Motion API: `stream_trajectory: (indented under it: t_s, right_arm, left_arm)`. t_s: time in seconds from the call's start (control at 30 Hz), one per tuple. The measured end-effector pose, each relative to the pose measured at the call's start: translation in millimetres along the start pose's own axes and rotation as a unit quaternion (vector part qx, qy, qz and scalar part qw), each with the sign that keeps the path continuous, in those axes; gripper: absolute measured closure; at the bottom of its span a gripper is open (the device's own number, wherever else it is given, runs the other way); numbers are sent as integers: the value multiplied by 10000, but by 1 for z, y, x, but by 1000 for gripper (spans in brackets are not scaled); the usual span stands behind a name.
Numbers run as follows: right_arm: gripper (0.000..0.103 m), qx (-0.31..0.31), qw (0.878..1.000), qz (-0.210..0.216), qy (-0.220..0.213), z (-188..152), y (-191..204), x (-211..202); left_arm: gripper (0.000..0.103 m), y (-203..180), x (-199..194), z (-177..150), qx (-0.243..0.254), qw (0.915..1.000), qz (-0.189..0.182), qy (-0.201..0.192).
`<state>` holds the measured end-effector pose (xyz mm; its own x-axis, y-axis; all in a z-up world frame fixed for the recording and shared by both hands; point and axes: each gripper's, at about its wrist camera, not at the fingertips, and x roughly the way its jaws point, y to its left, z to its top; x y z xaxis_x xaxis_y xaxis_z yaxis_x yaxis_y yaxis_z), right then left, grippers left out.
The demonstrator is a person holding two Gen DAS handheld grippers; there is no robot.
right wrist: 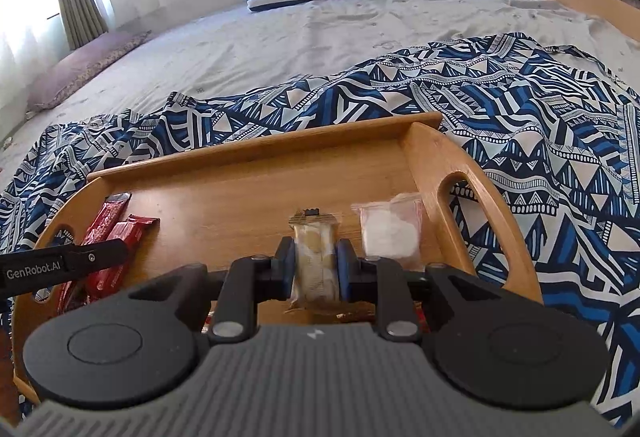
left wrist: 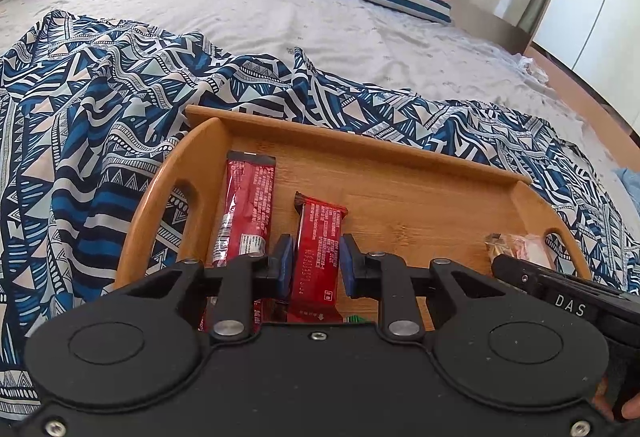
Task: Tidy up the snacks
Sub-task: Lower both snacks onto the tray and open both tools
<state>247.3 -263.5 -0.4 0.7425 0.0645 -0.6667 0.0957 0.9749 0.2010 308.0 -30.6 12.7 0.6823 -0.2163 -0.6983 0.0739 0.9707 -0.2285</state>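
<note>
While over wooden tray [left wrist: 400, 165], left hand-held gripper [left wrist: 316, 265] clamps red bar [left wrist: 320, 253]; right hand-held gripper [right wrist: 316, 269] pinches tan biscuit pack [right wrist: 314, 261].

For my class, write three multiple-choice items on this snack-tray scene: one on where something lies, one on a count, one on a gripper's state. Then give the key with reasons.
1. Where is the white packet?
A. at the tray's right handle end
B. on the pillow
C. beside the red bars

2. How many red bars lie in the wooden tray?
A. one
B. two
C. four

3. What is the right gripper doing?
A. gaping empty
B. gripping a red bar
C. gripping the tan biscuit pack

Key: 1 A, it lies next to the right handle cutout. 2 B, a long red bar and a short red bar show. 3 C, both pads press its sides.
</note>
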Motion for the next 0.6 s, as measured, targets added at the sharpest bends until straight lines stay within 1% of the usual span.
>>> stream_trajectory:
  t_s: [0.07,0.1,0.13,0.17,0.2,0.23,0.27,0.3,0.33,0.4,0.43,0.53,0.6]
  right_arm:
    - [71,-21,10000,-4,-5,0,1,-1]
    - [68,-37,10000,4,-15,1,1,-2]
    - [67,-52,10000,8,-27,1,1,-3]
    - [67,-70,10000,14,-46,2,2,-5]
    - [67,-93,9999,26,-69,3,2,-6]
    - [67,-116,9999,26,-93,4,3,-8]
    - [63,-134,9998,17,-115,4,4,-11]
    - [53,-152,9998,26,-140,5,4,-13]
    - [51,-159,9997,40,-164,6,4,-16]
    - [47,-156,9996,57,-213,8,5,-23]
    - [45,-159,9996,69,-240,8,5,-26]
    - [43,-176,9993,90,-317,10,5,-38]
    - [39,-218,9990,109,-381,9,6,-48]
  left_arm:
    - [80,0,0,1,-24,10000,10,16]
    - [80,0,0,1,-26,10000,24,24]
    - [80,0,-2,1,-21,10000,37,10]
    - [76,-1,-3,2,2,10000,44,-5]
    - [69,-1,-5,2,28,10000,39,-1]
    - [66,-2,-8,3,51,10000,40,3]
    - [63,-3,-11,4,81,10000,35,-21]
    - [62,-4,-15,4,115,9999,23,-42]
    - [60,-5,-19,5,151,9999,19,-63]
    - [51,-8,-28,6,226,9997,20,-120]
    - [49,-9,-33,6,257,9996,19,-147]
    - [37,-11,-50,6,342,9992,-50,-222]
    - [21,-12,-63,3,441,9987,-97,-251]
